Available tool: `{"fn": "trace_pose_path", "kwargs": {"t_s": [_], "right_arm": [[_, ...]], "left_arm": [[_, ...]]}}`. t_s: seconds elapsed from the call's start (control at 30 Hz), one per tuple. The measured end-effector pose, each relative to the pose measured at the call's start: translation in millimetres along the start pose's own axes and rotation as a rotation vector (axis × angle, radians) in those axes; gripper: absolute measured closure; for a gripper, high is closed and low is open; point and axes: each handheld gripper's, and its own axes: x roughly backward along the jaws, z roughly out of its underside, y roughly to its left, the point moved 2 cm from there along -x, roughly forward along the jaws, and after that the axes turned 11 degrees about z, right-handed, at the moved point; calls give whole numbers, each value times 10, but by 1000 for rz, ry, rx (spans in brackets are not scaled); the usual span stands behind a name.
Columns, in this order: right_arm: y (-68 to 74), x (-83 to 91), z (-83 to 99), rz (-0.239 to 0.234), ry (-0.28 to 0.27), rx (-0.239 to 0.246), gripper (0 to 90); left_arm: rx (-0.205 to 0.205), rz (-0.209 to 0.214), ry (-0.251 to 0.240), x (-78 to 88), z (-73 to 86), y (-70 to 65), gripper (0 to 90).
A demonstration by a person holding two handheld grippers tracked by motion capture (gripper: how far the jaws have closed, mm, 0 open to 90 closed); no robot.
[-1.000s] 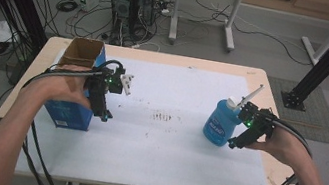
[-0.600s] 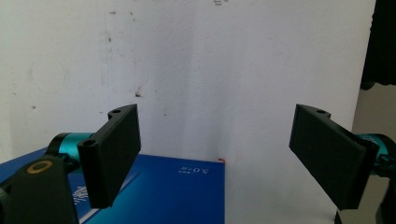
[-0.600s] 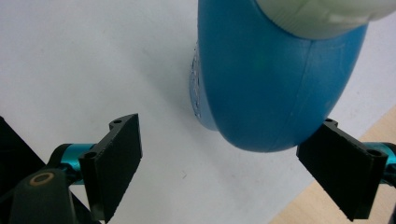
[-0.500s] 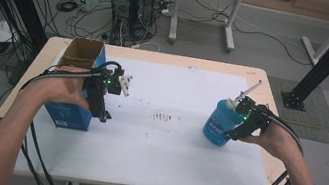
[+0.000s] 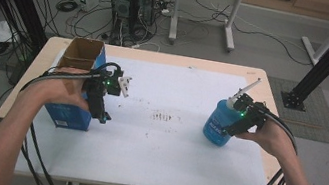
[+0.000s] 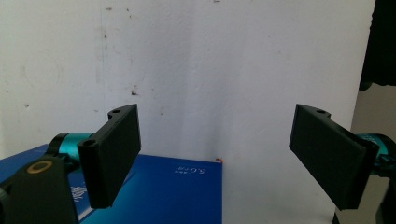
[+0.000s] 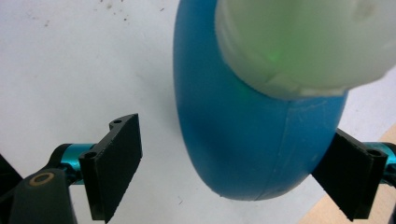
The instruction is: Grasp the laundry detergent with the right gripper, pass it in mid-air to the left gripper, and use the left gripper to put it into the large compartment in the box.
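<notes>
White mat | 1 blue box | 1 blue bottle | 2 tools, jaws apart

The high view looks forward and down over the whole table. The left gripper view looks closely down at the white mat and blue box. The right gripper view sits tight above the blue bottle, which the high view also shows.

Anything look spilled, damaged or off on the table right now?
Only the white mat: dark brown specks and a smudge soil its middle, looking like old stains rather than a fresh spill. The blue bottle stands upright between the open right gripper jaws; the blue box stands upright, top open, beside the open left gripper.
</notes>
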Motion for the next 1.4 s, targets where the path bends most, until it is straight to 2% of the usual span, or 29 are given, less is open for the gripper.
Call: {"fn": "trace_pose_path", "kwargs": {"t_s": [0.07,0.23,0.33,0.4,0.53,0.6,0.63,0.77,0.83,1.07,1.1,1.23,1.3,1.4], "right_arm": [[-34,-20,6,-2,-47,-13,134],[-42,-42,23,-18,-55,-41,136],[-55,-61,29,-31,-69,-43,136],[-73,-93,28,-31,-91,-21,137],[-53,-96,34,-29,-72,-47,163],[-64,-104,31,-24,-88,-40,165],[-85,-116,25,-22,-120,-24,172],[-93,-108,24,-20,-134,-33,184],[-90,-103,29,-18,-119,-44,185],[-89,-155,48,-26,-120,-67,188],[-90,-163,52,-27,-120,-66,231],[-91,-174,56,-32,-140,-49,239],[-76,-171,53,-32,-134,-58,242],[-87,-179,45,-28,-157,-41,256]], "left_arm": [[5,3,-2,-5,8,-5,166],[4,2,-5,-14,12,-9,166],[6,5,-5,-21,14,-10,166],[2,4,-5,-24,14,-9,166],[6,5,-6,-28,22,-9,166],[9,9,-4,-29,29,-7,166],[11,10,-6,-30,36,-4,166],[13,7,-6,-27,45,-1,166],[12,9,-4,-30,44,0,166],[16,17,-7,-55,44,-2,166],[13,20,-2,-67,40,-3,166],[13,21,1,-74,37,1,166],[15,22,0,-73,34,3,166],[13,21,-2,-77,28,2,166]]}}
